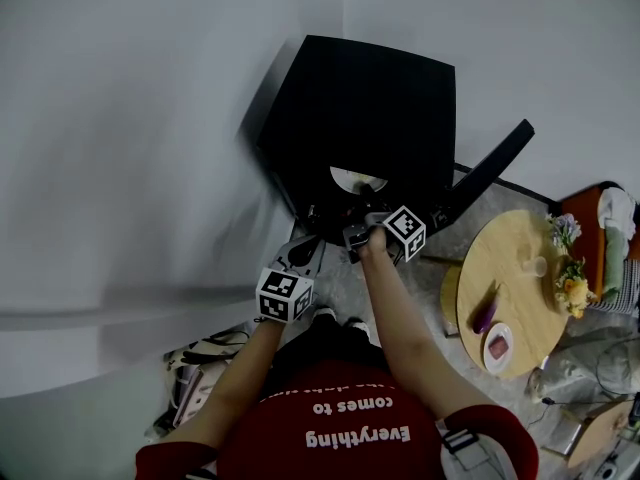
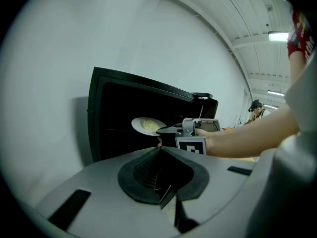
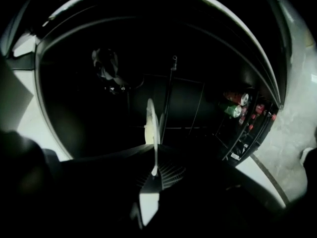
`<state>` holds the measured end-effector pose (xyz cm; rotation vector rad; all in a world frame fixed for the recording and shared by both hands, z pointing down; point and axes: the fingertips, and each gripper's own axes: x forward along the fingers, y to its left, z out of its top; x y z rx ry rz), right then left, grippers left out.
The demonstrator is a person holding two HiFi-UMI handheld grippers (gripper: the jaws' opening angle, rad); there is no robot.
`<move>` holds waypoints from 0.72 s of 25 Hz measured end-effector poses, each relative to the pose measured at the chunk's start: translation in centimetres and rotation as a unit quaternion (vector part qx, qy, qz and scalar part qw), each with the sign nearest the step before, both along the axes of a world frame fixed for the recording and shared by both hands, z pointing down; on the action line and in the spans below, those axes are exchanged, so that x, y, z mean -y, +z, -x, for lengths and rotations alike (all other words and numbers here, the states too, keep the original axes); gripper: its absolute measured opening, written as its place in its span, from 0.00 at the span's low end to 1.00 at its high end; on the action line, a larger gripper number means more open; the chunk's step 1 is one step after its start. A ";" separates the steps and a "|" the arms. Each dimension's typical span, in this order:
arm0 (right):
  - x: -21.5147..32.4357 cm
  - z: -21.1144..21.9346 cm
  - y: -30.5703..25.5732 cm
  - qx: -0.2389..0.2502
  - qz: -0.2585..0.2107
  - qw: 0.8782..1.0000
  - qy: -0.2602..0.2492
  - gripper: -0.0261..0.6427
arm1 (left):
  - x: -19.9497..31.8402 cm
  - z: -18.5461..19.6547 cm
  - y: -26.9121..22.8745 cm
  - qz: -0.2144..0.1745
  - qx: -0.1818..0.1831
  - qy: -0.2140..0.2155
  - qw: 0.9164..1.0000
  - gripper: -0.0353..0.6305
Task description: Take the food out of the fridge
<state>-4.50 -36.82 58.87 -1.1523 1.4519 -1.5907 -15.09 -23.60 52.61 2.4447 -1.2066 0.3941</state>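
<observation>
The black fridge (image 1: 370,118) stands open in front of me. Inside it is a white plate (image 1: 357,179) of pale yellowish food. My right gripper (image 1: 352,236) reaches into the fridge and is shut on the plate's near rim. In the right gripper view the plate (image 3: 151,125) shows edge-on, its rim pinched between the right gripper (image 3: 155,162) pads. From the left gripper view, the plate (image 2: 147,125) is level with the right gripper (image 2: 166,130) clamped on it. My left gripper (image 1: 300,253) waits just left of and below the fridge opening; its jaws (image 2: 161,155) are together with nothing in them.
The fridge door (image 1: 490,173) hangs open to the right, with cans (image 3: 233,108) on its shelf. A round wooden table (image 1: 520,268) at the right bears an eggplant (image 1: 485,316), a small plate (image 1: 497,346), a cup (image 1: 537,265) and flowers (image 1: 570,288). A bag (image 1: 200,368) lies on the floor at the left.
</observation>
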 end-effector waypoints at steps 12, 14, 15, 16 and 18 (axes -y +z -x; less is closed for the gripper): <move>-3.9 0.4 -0.2 0.014 -0.002 0.999 -0.034 0.07 | -0.9 -1.3 -0.4 -0.009 -0.003 0.006 1.000 0.05; -4.7 0.3 -0.3 0.014 -0.002 0.999 -0.038 0.07 | -1.3 -1.6 -0.5 -0.010 -0.003 0.008 1.000 0.05; -5.1 0.2 -0.4 0.013 -0.004 0.999 -0.041 0.07 | -1.5 -1.8 -0.5 -0.011 -0.003 0.010 1.000 0.05; -5.6 0.2 -0.6 0.011 -0.006 0.999 -0.045 0.07 | -1.7 -2.0 -0.5 -0.011 -0.004 0.011 1.000 0.05; -6.5 0.1 -0.9 0.010 -0.011 0.999 -0.053 0.07 | -2.1 -2.3 -0.6 -0.011 -0.004 0.013 1.000 0.05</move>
